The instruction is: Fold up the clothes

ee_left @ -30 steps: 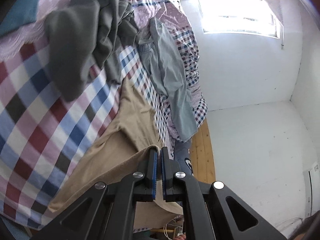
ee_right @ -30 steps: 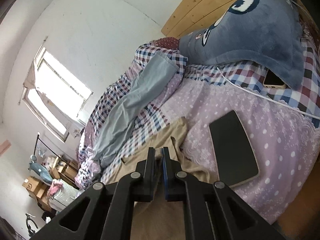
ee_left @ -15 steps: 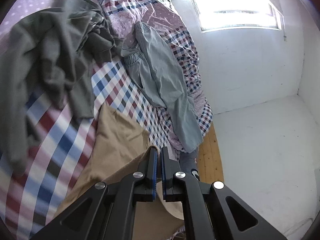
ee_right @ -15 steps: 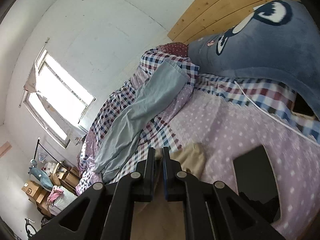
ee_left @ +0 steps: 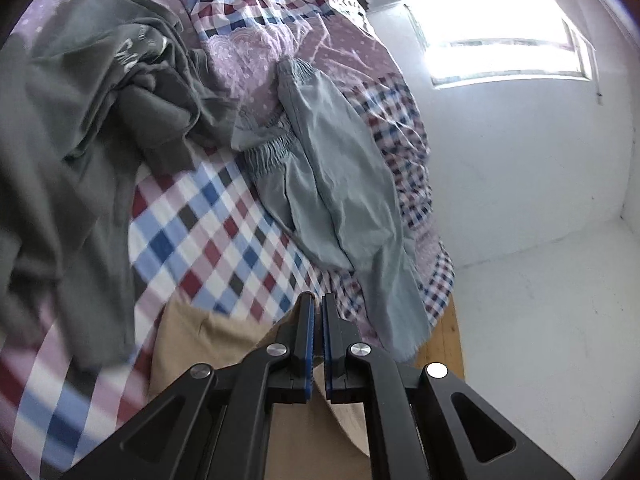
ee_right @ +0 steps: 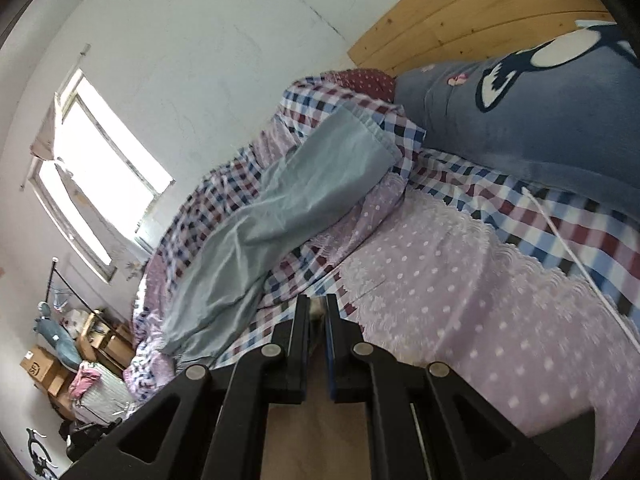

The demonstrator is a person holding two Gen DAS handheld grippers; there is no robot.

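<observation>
Left wrist: left gripper (ee_left: 318, 320) clamped on tan garment (ee_left: 192, 344), one only, lower part hidden under fingers. Ahead-left one dark grey garment (ee_left: 80, 120), blurred; ahead one light blue trousers (ee_left: 332, 184) on checked bedding (ee_left: 208, 248).

Right wrist: right gripper (ee_right: 318, 320) pinched on same tan garment (ee_right: 316, 436), mostly hidden. Ahead-left the trousers (ee_right: 280, 208); ahead-right one blue plush pillow (ee_right: 540, 120), cut off; one white cable (ee_right: 568, 256).

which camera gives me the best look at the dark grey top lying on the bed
The left wrist view. The dark grey top fills its left side, crumpled on the checked bedding, though the nearest part is blurred. The right wrist view shows none of it.
</observation>
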